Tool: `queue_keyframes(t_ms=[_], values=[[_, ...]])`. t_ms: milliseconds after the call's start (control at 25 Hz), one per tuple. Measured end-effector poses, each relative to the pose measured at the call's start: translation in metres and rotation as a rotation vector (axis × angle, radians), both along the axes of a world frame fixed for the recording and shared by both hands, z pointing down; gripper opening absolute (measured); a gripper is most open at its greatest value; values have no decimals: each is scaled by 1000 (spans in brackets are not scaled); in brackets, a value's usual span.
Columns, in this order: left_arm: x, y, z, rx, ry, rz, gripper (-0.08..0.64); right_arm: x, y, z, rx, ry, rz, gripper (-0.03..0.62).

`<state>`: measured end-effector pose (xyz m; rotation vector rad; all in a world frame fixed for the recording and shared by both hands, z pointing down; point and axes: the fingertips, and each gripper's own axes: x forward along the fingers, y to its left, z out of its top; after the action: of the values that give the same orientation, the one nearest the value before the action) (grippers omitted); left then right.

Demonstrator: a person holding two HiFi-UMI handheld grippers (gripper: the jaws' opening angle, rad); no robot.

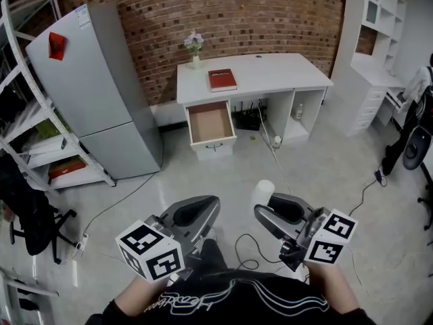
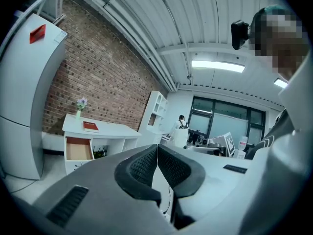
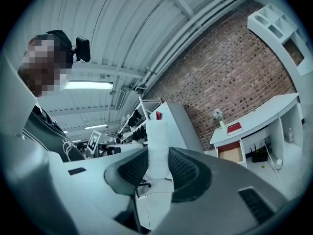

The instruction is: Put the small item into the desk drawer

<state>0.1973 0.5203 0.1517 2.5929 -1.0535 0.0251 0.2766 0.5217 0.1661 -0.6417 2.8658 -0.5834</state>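
Observation:
My right gripper [image 1: 265, 207] is shut on a small white cylinder-shaped item [image 1: 262, 192], which stands upright between the ribbed pads [image 3: 182, 168] in the right gripper view. My left gripper [image 1: 207, 207] is shut with nothing in it, its pads [image 2: 142, 166] touching each other. Both grippers hover low in front of me, well short of the white desk [image 1: 270, 70]. The desk's top left drawer [image 1: 210, 123] is pulled open and looks empty; it also shows as the drawer [image 2: 78, 149] in the left gripper view and the drawer [image 3: 231, 152] in the right gripper view.
A red book [image 1: 222, 80] and a flower vase [image 1: 195, 48] sit on the desk. A grey fridge [image 1: 91, 90] and a metal rack [image 1: 37, 137] stand left, a white bookcase [image 1: 375, 46] right. Cables [image 1: 274, 151] trail across the floor. A black chair [image 1: 30, 215] is at my left.

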Motion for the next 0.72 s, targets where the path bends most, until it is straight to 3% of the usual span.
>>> queue_keyframes(t_ms=[320,720], values=[[-23,-59,27,-33,18,11,21,-26,-62,25,-42,9,0,137],[-90,-227,43,-134,65,35,21,-95,-222,36,-137,45,19,138]])
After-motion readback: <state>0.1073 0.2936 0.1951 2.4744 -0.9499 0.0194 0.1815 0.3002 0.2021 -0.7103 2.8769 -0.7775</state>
